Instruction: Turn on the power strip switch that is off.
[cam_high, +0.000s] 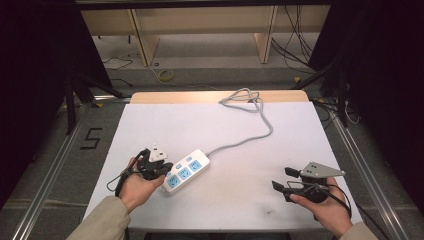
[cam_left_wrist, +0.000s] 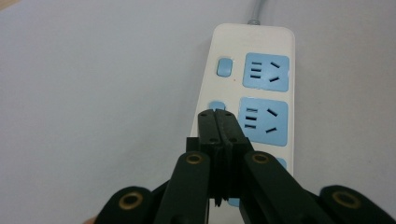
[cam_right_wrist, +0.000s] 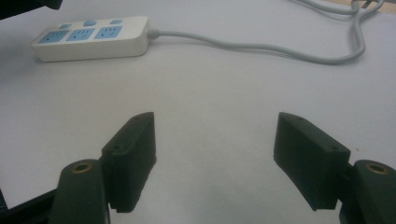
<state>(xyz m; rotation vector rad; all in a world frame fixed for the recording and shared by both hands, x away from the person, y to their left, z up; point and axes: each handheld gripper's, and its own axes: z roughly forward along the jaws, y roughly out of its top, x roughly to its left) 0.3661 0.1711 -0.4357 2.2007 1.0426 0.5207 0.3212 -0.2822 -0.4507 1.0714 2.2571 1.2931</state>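
A white power strip (cam_high: 185, 171) with blue sockets lies on the table's left half; its grey cable (cam_high: 250, 131) runs to the far edge. My left gripper (cam_high: 165, 169) is at the strip's near end, jaws pressed together with nothing between them. In the left gripper view the shut tips (cam_left_wrist: 217, 116) hover over the strip (cam_left_wrist: 254, 44) beside a small blue switch (cam_left_wrist: 224, 66). My right gripper (cam_high: 281, 179) rests at the near right, jaws wide apart. The right gripper view has its open gripper (cam_right_wrist: 215, 140) over bare table, with the strip (cam_right_wrist: 91, 37) far off to the upper left.
The white table top (cam_high: 220, 120) ends in a wooden strip at the far side, where the cable lies coiled (cam_high: 242, 97). Beyond are wooden shelf legs (cam_high: 142, 42) and loose floor cables (cam_high: 165, 75). Metal rails (cam_high: 47, 170) flank the table.
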